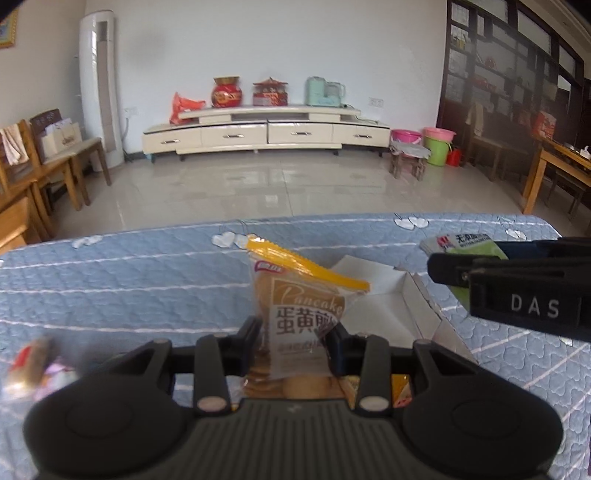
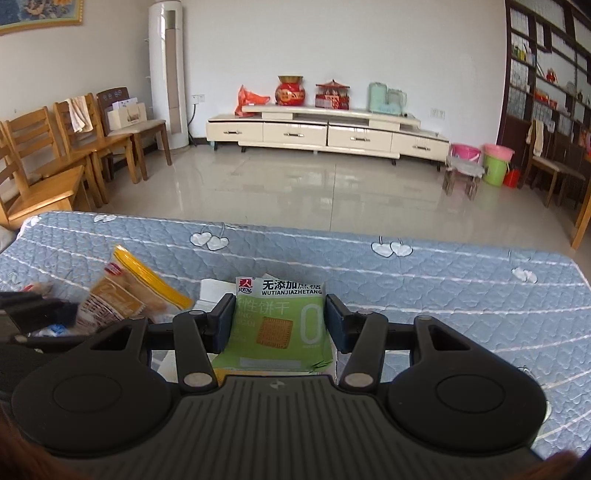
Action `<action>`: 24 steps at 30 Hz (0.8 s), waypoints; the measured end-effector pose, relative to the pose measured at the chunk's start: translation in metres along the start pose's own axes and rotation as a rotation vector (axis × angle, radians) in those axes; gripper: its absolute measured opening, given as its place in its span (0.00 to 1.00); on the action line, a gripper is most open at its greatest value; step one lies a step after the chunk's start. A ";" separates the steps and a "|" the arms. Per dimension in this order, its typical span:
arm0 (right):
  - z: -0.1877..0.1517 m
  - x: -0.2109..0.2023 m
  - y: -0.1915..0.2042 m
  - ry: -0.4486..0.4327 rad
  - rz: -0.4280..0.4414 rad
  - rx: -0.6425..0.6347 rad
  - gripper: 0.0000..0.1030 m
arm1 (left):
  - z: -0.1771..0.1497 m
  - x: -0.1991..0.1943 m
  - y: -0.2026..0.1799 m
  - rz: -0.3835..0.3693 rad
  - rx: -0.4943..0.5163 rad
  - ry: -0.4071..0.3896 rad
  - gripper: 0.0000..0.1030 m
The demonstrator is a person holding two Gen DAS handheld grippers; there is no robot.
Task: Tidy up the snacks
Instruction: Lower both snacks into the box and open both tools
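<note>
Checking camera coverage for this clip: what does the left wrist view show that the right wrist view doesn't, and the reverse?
Left wrist only: the white box's open inside, and blurred snacks at lower left.
Right wrist only: the green biscuit packet's printed front between the right gripper's fingers, plus the framed picture on the wall.
Both: the pancake packet clamped in the left gripper, the blue quilted cover, and the TV cabinet.

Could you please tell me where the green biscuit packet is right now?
The flat green plastic biscuit packet is held in the right tool, above the open white cardboard box on the blue quilted cover.
</note>
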State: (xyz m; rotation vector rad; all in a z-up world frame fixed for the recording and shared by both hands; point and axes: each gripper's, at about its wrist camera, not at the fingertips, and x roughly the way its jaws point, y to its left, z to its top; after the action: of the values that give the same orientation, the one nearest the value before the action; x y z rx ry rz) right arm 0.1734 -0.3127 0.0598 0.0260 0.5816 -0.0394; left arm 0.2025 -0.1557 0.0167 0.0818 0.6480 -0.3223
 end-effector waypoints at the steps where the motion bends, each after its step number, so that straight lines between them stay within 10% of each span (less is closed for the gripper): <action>1: 0.000 0.004 0.000 0.007 0.001 0.003 0.62 | 0.000 0.005 -0.001 -0.005 0.000 0.009 0.36; 11: 0.004 0.056 -0.006 0.066 -0.003 0.028 0.63 | 0.006 0.050 -0.002 -0.106 -0.073 0.076 0.40; 13: 0.003 0.060 -0.009 0.064 0.000 0.035 0.65 | 0.003 0.052 0.001 -0.112 -0.087 0.075 0.58; 24: 0.005 0.015 -0.004 -0.028 -0.063 0.044 0.98 | 0.001 0.001 0.029 -0.030 -0.124 0.029 0.67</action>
State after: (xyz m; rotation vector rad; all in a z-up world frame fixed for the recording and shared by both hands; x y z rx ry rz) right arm 0.1886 -0.3170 0.0556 0.0494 0.5535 -0.1135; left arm 0.2134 -0.1283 0.0158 -0.0419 0.6974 -0.3093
